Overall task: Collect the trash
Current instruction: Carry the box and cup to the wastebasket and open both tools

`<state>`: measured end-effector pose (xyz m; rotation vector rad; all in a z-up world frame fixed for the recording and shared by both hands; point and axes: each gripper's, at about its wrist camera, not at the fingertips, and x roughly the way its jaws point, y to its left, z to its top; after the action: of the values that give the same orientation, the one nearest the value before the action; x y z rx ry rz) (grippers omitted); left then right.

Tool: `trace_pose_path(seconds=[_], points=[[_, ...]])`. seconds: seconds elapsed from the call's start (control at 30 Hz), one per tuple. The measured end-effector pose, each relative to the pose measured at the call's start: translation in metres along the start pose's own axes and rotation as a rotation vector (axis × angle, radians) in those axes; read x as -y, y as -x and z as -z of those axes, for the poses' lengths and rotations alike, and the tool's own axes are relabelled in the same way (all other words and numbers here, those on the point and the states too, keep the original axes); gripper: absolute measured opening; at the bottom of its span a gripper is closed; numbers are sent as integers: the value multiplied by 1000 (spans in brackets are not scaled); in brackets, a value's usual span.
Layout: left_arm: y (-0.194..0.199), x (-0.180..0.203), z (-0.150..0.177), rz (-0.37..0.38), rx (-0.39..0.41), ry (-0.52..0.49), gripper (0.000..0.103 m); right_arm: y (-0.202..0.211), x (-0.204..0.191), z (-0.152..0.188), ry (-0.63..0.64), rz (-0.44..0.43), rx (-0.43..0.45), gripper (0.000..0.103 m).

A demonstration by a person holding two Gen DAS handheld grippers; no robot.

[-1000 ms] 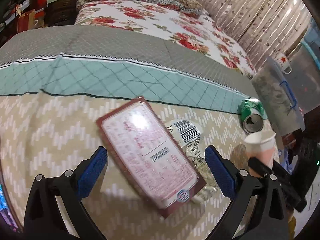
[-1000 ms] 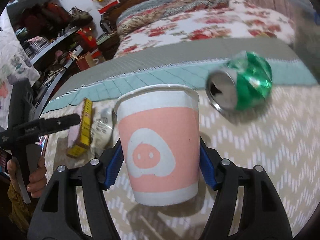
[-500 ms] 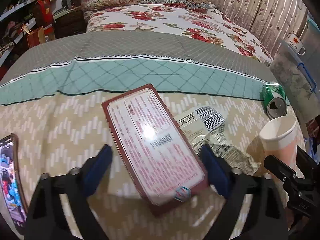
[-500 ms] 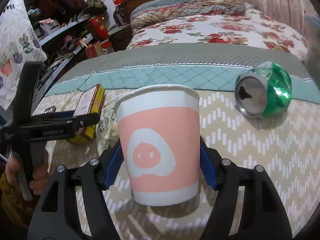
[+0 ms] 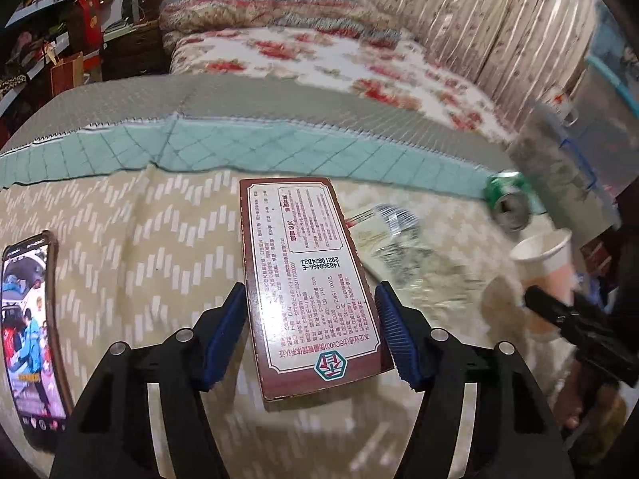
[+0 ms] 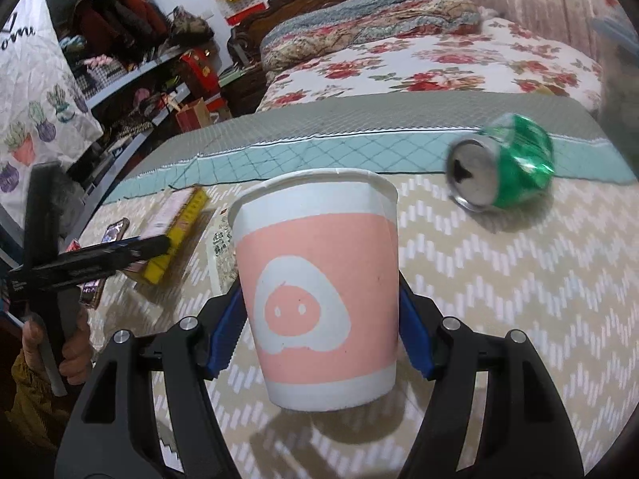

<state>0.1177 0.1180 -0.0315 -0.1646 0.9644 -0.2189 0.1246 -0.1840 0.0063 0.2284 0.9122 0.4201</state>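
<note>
- While clamped on both long sides by the blue pads (image 5: 223, 339) of the left hand-held gripper (image 5: 309, 335), brown cardboard box (image 5: 307, 279) seen label-up, printed panel with a green-and-red logo nearest the camera, near end appearing raised off the bedspread (image 5: 120, 239).
- Closed on a pink-and-white paper cup (image 6: 319, 291) with a pig face: right hand-held gripper (image 6: 321, 329), pads pressed to both sides of the cup, cup upright with its open rim on top, base just above the zigzag bedspread and its shadow beneath.
- Lying on its side toward the right edge of the bed, at the seam of the teal quilted band: dented green drink can (image 6: 503, 163), opening facing the camera, well apart from the cup.
- Flat on the bedspread between box and cup: crinkled clear plastic wrapper (image 5: 403, 247) with a barcode, blurred in the left wrist view, partly tucked behind the box.
- Near the left edge of the bed: smartphone (image 5: 30, 335), screen lit, lying face-up, apart from the box.
- Beyond the teal band: grey quilted strip, then a floral bedcover (image 6: 439, 68) and folded quilt at a carved wooden headboard.
</note>
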Motion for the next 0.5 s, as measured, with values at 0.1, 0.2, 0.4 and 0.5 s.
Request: trace_pose_path(seconds=[0.1,0.2,0.4,0.5], points=[[21,17,-3,64,45,-19,62,17,19,8,-56,3,30,69],[27,52,-10,134,49,-79,62,32,43,17,-117,26,61,69],[-1,173,-19,295,-21,-266,62,74,105,39,-251,104,149,69],[-28,247,-22,364,-72,-376,62,99,143,48,-310,169,198,69]])
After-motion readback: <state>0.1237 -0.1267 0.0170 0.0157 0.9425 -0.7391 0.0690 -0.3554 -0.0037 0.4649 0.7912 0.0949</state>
